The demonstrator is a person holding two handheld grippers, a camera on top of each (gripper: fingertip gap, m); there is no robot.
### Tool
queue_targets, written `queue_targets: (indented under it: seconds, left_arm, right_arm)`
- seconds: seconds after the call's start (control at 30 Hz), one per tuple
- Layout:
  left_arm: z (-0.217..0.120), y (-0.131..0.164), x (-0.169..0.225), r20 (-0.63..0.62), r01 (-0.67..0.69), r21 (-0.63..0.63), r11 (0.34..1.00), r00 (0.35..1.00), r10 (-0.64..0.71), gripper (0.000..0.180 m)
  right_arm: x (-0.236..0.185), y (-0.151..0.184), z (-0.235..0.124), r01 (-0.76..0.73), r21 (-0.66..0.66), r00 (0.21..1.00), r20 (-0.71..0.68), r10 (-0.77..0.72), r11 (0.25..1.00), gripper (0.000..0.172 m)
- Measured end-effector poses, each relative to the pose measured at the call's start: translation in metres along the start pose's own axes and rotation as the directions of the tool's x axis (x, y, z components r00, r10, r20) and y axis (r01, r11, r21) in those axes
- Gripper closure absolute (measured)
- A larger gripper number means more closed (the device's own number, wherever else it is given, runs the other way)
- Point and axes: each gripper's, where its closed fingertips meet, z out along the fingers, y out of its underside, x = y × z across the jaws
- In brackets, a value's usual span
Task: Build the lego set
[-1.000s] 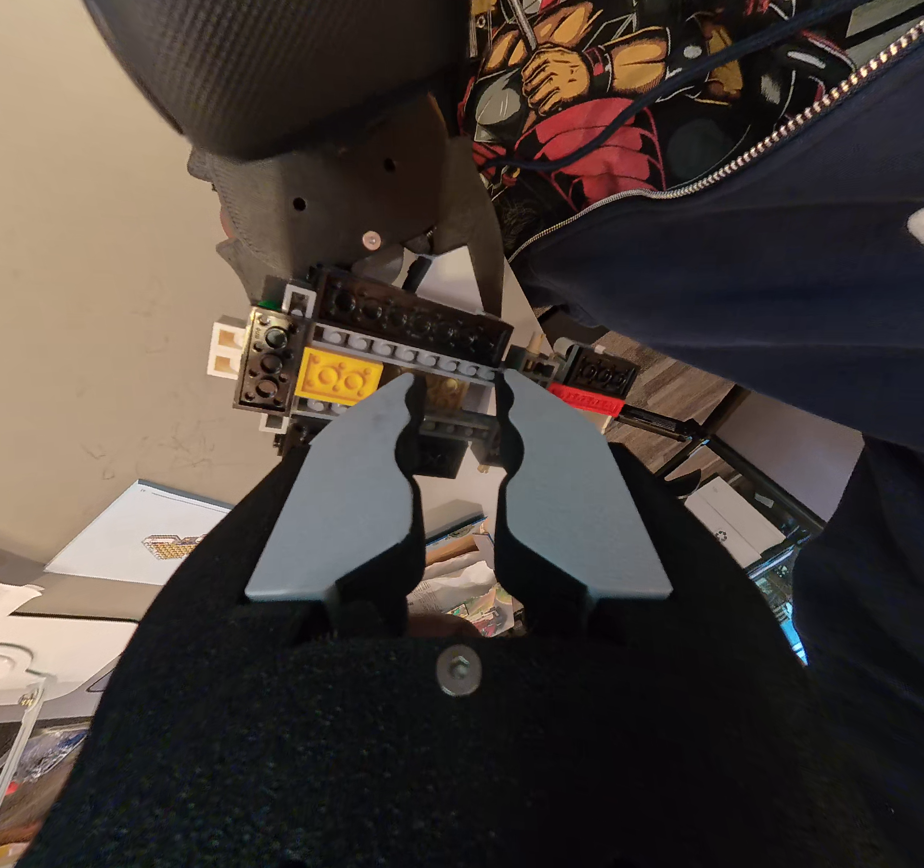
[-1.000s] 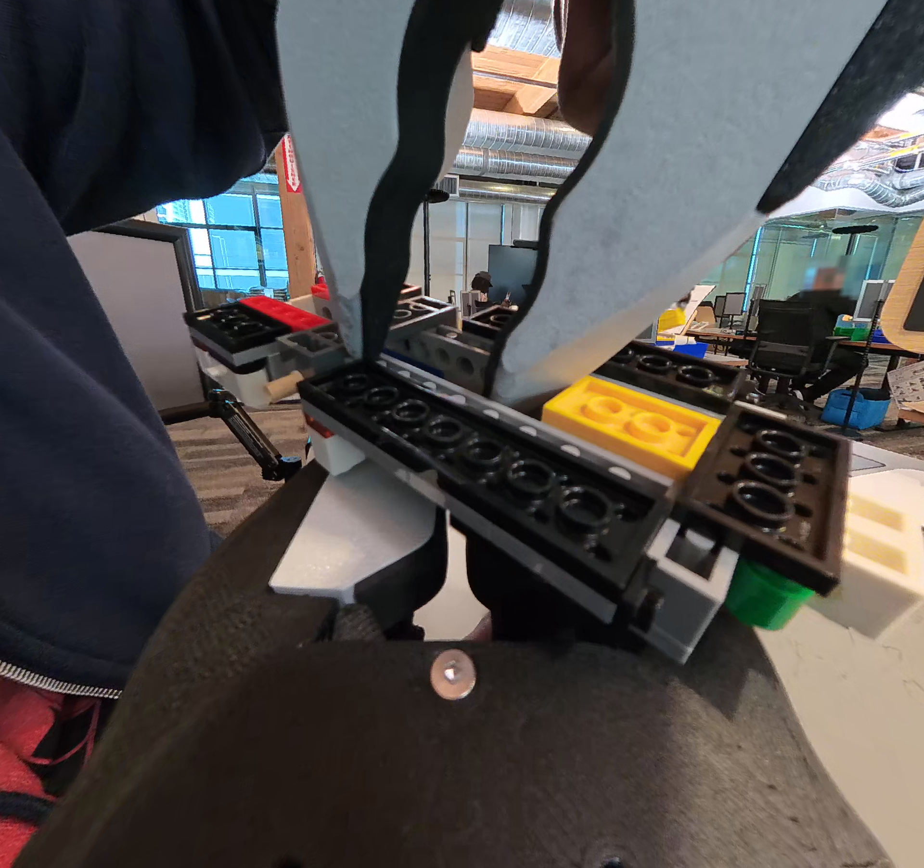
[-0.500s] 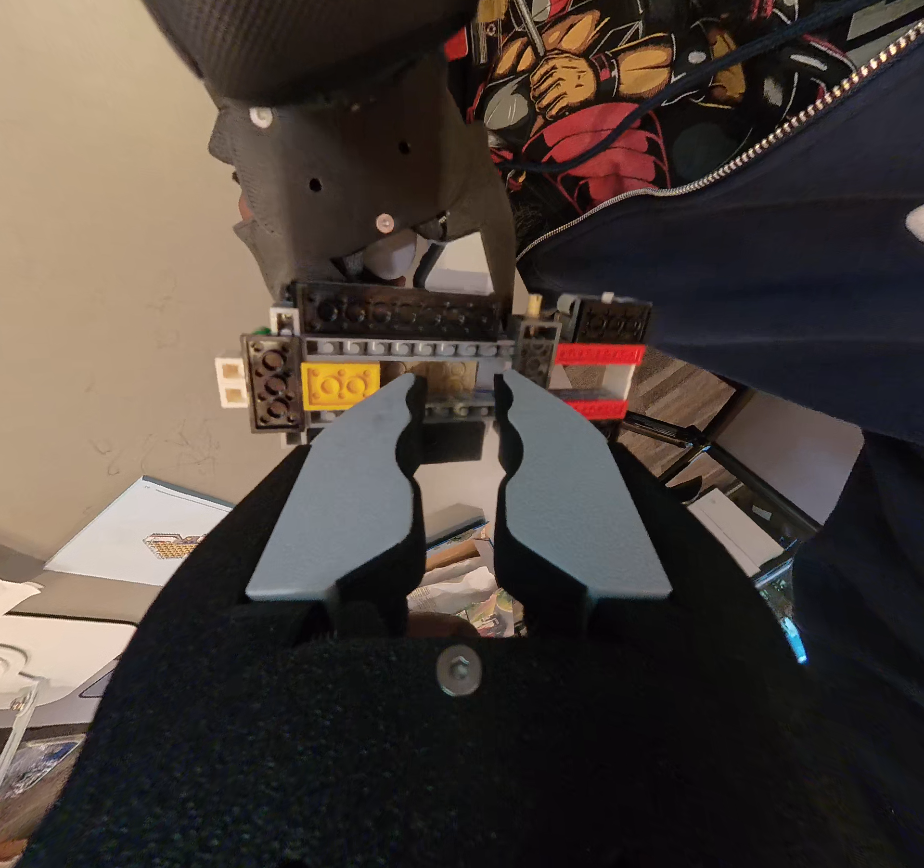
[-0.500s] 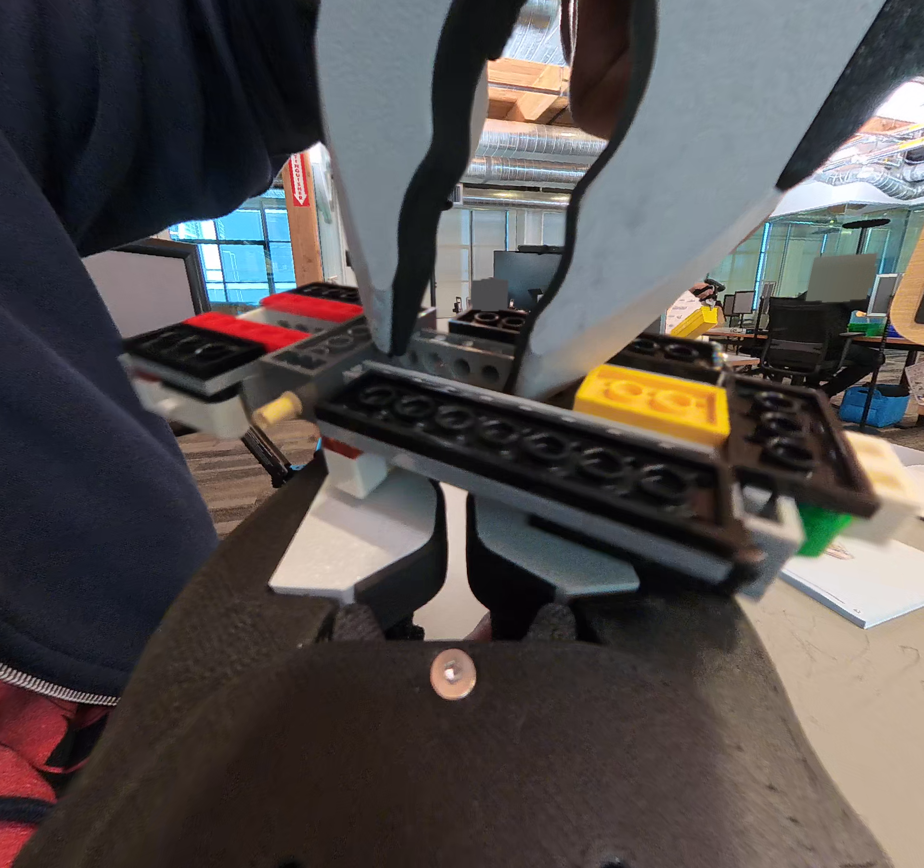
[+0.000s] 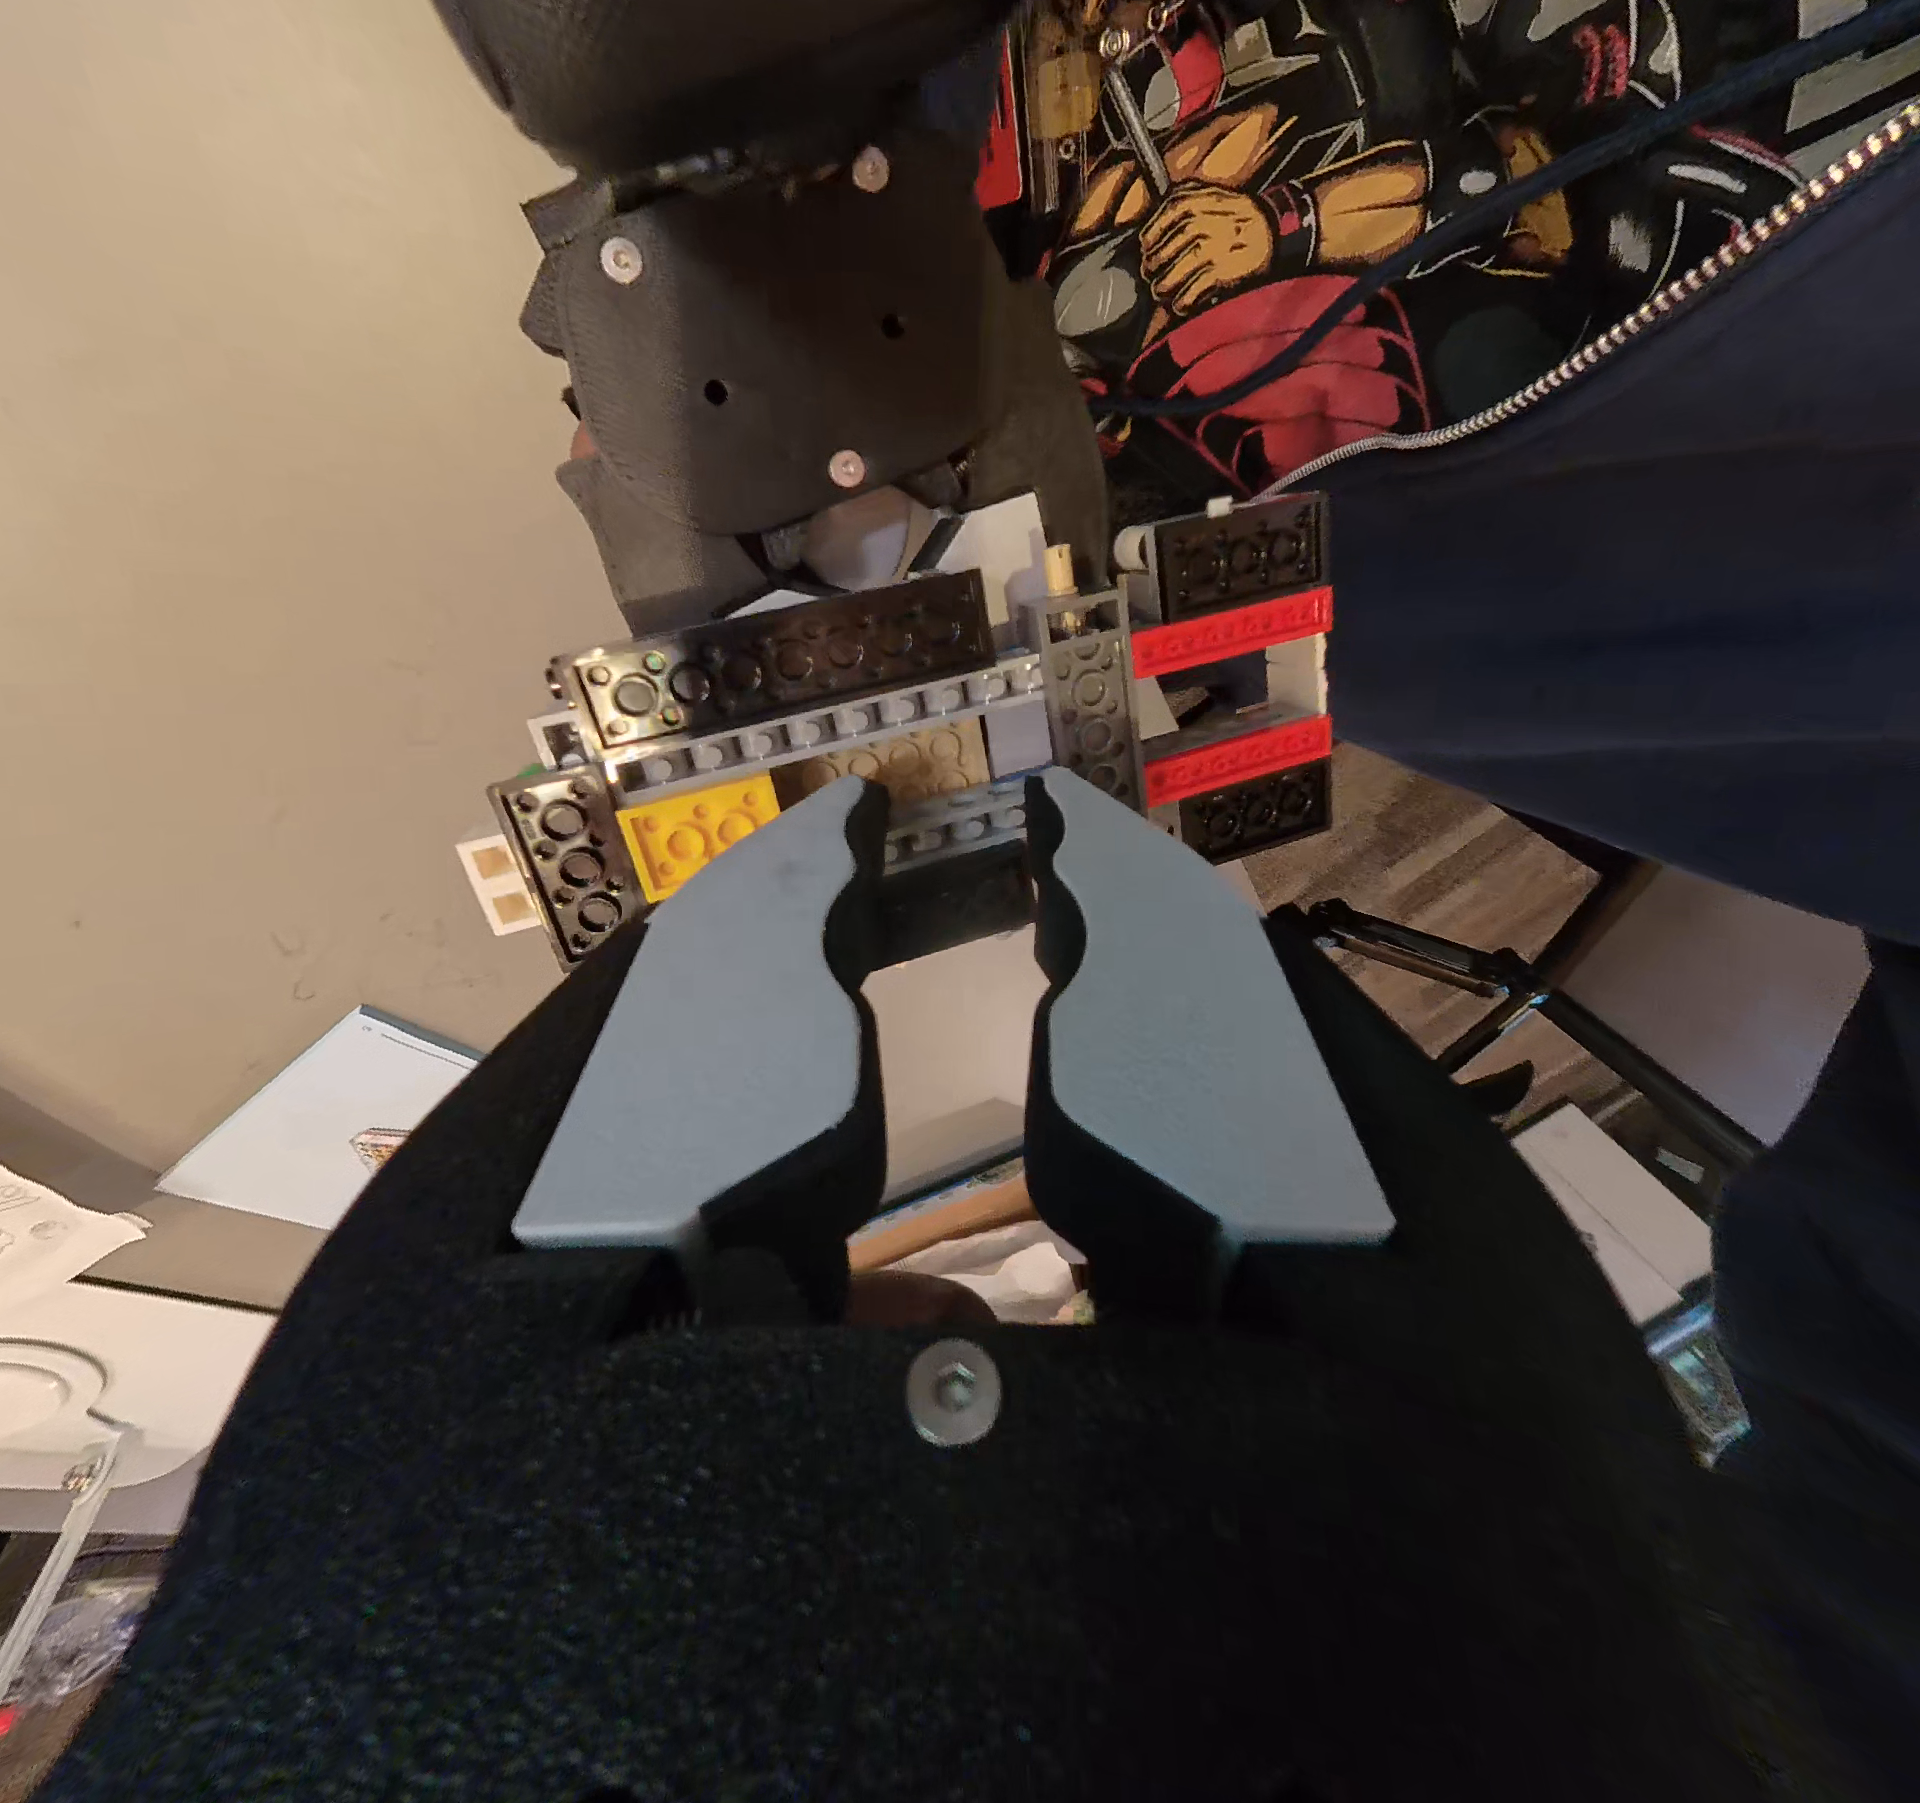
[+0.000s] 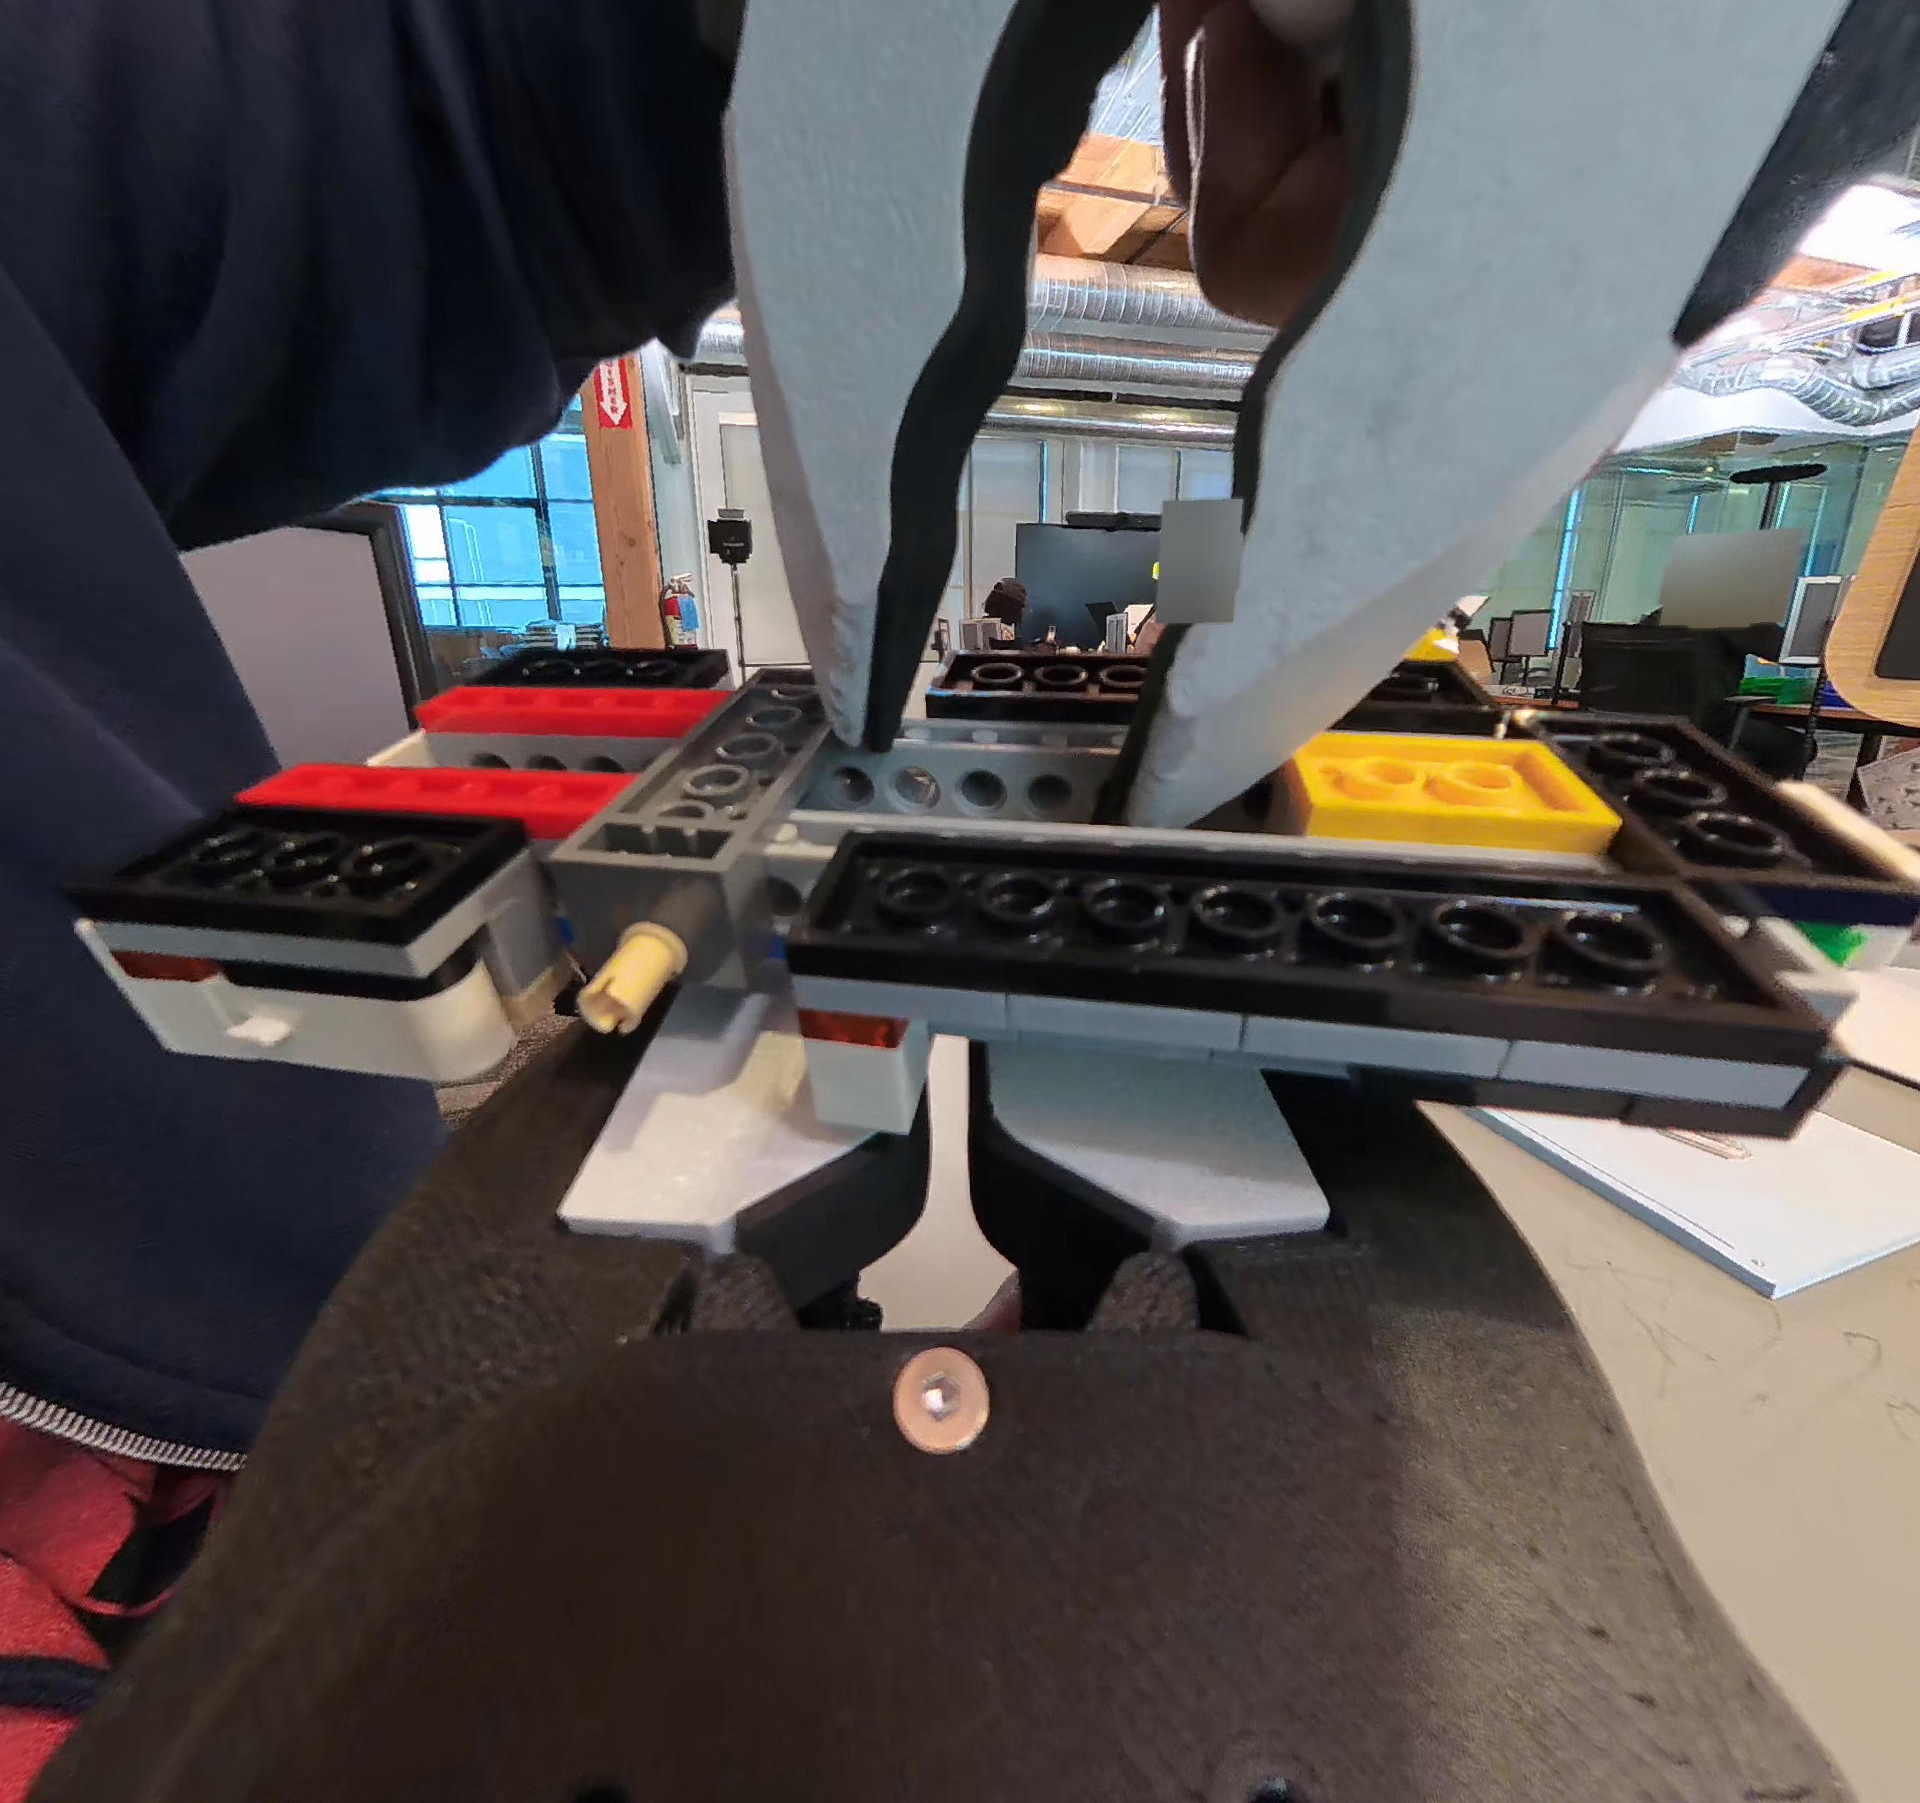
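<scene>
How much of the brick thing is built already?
Lots: the brick model already has black, grey, red and yellow pieces joined. Right now the left gripper pinches its grey holed beam, and the right gripper sits underneath, fingertips hidden. What is left to add cannot be told from here.

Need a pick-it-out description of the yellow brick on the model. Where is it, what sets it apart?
Start at the brick model held up between the two grippers. In the right wrist view, look past the long black plate toward the model's right end. The yellow brick sits there beside a short black plate; it is the only yellow piece.
</scene>
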Motion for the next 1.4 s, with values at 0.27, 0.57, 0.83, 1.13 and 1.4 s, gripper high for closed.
queue_targets:
  seconds: [0.27,0.57,0.83,1.13,1.4]
  left_arm:
    - [0.001,0.004,-0.003,0.018,-0.001,0.046,0.999,1.0,0.0,0.154]
    - [-0.005,0.006,0.005,-0.03,-0.051,0.105,0.993,0.998,0.055,0.158]
    - [-0.012,0.003,0.001,-0.07,-0.04,0.178,0.983,0.996,0.053,0.162]
    - [-0.017,-0.002,-0.006,-0.019,-0.026,0.17,0.985,0.999,0.03,0.165]
    - [-0.016,-0.003,-0.006,-0.005,-0.012,0.136,0.991,1.0,0.013,0.165]
  right_arm:
    - [0.003,0.004,0.003,0.001,-0.035,1.0,-0.026,-0.002,0.999,0.172]
    - [0.003,0.002,0.004,0.073,-0.149,0.996,-0.043,-0.08,0.986,0.172]
    - [0.009,0.002,-0.006,0.083,-0.301,0.996,-0.012,-0.091,0.95,0.172]
    - [0.008,-0.005,-0.01,0.04,-0.286,0.999,0.011,-0.038,0.957,0.172]
    - [0.005,-0.005,-0.01,0.056,-0.283,0.998,0.023,-0.051,0.958,0.172]
